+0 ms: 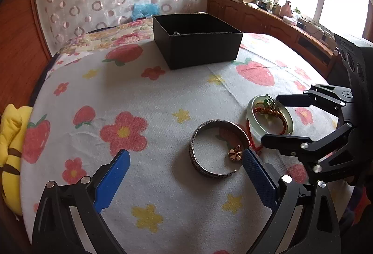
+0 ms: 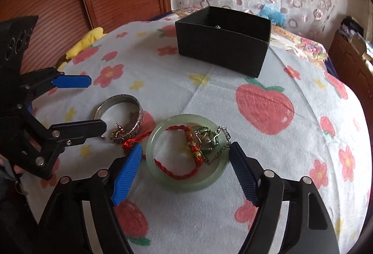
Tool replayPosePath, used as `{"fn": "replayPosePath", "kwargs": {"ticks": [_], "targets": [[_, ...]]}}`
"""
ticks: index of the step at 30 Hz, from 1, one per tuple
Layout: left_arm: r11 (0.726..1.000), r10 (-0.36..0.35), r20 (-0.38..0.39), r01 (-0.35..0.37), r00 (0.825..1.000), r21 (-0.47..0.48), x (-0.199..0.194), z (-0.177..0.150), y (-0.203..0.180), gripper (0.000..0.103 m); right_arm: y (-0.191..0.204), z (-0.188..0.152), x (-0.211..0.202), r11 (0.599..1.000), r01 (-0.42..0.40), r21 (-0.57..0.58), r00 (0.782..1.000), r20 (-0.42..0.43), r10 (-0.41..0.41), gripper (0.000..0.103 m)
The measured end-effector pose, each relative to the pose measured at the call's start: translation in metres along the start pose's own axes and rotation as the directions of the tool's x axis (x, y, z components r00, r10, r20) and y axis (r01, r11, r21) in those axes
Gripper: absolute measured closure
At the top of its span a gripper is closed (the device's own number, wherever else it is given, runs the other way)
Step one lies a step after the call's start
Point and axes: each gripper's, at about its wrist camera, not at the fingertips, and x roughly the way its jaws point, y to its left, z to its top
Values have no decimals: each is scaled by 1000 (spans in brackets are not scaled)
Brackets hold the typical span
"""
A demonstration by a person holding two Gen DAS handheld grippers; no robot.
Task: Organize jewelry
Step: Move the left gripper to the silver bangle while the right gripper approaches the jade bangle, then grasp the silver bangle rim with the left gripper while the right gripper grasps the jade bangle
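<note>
Jewelry spread on a flower-and-strawberry printed cloth [image 1: 163, 95] over a bed. Pale green jade bangle [image 2: 184, 184] lying flat, ringed around a red braided cord bracelet [image 2: 177, 174], a green charm [image 2: 205, 137] and a fine silver chain [image 2: 222, 131]. Right gripper [image 2: 186, 160] jaws spread wide, one blue pad to each side of the bangle, neither pressing on it. Silver patterned bangle [image 1: 205, 167] lying just beside the jade one, a small gold clover earring [image 1: 234, 153] against its rim. Left gripper [image 1: 184, 158] likewise spread apart, low over the silver bangle, clamped on nothing, its right fingertip near the earring. Black open box [image 1: 198, 48] standing well apart at the far side of the cloth, a small shiny piece glinting at its inner wall, too small to tell what. Yellow plush toy [image 1: 11, 137] at the bed's edge.
</note>
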Motion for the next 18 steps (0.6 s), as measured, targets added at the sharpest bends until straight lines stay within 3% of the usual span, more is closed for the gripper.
{"fn": "replayPosePath", "kwargs": {"ticks": [10,18], "targets": [[1000,-5,-1,5,1000,2,1,0,-3,10,-16,-2,-7,1000,-5,-15,1000,4,5,29],[1000,-9,-17,9,1000,16,6,1,-10,10,-28,0,-33,1000,-6,-16,997,72,7,29]]}}
